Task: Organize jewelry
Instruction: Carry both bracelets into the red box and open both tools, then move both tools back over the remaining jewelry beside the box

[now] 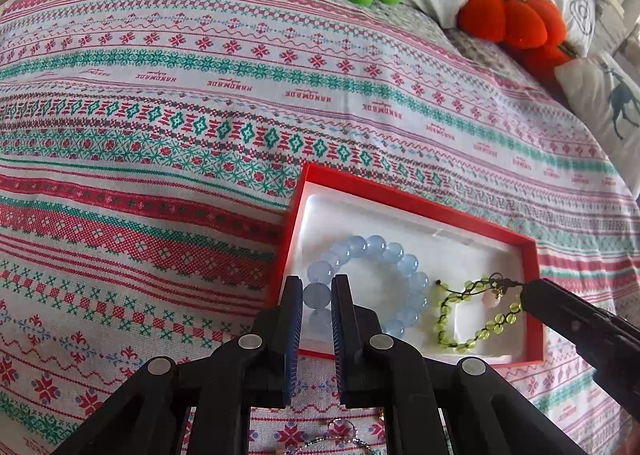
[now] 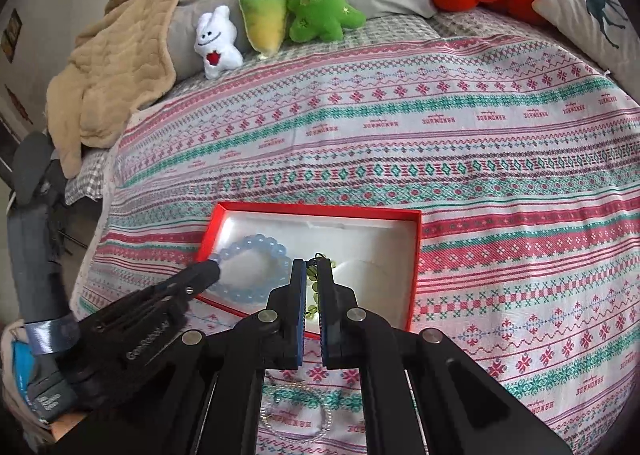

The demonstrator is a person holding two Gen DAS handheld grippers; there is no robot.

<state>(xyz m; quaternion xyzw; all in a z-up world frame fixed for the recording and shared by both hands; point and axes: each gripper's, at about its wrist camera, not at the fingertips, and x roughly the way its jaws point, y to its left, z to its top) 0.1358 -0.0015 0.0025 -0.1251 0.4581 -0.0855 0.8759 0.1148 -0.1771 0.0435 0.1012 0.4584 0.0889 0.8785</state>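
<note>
While both grippers reach over the red box [image 1: 404,197] on the bed [image 1: 160,115], the left gripper [image 1: 317,287] has its fingers [image 1: 294,319] closed on the blue bracelet [image 1: 368,251], a bead pinched between the pads at the ring's near left side. That bracelet lies in the left half of the box's white lining. To its right in the same box is the green bracelet [image 1: 476,319], a loop of small yellow-green beads on dark cord. The right gripper [image 2: 311,269] is clamped on that cord at the loop's far right side; whether the loop rests fully on the lining is hard to tell. More beaded jewelry [image 2: 296,411] lies on the patterned cover just in front of the box. Plush toys [image 2: 280,11] sit well apart at the bed's far edge
</note>
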